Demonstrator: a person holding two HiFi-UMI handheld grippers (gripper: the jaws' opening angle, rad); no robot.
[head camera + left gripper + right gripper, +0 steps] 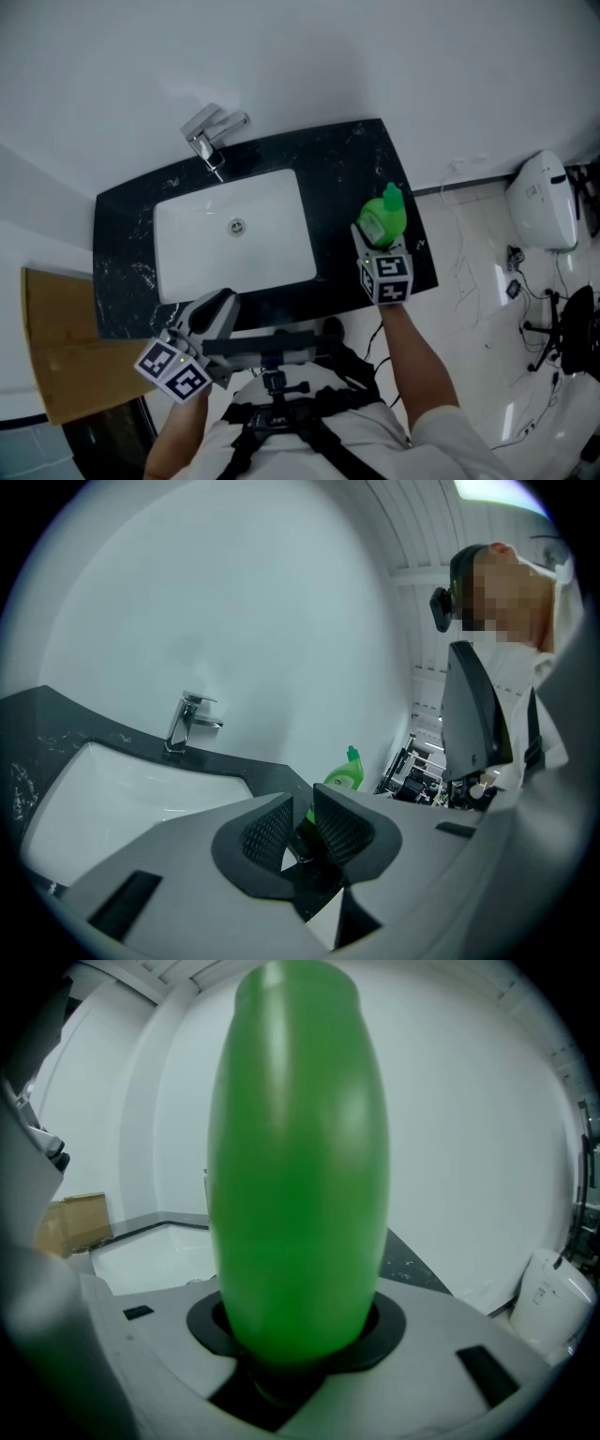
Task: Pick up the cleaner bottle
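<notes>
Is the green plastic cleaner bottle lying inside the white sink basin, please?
No, the green plastic cleaner bottle stands on the black counter beside the white sink basin.

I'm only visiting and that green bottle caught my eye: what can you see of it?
The cleaner bottle is bright green, seemingly glossy plastic, with a rounded body, a pale label and a green cap. It stands upright over the right end of the black counter, beside the sink. The right gripper clamps its body from both sides. Whether its base rests on the counter cannot be told.
</notes>
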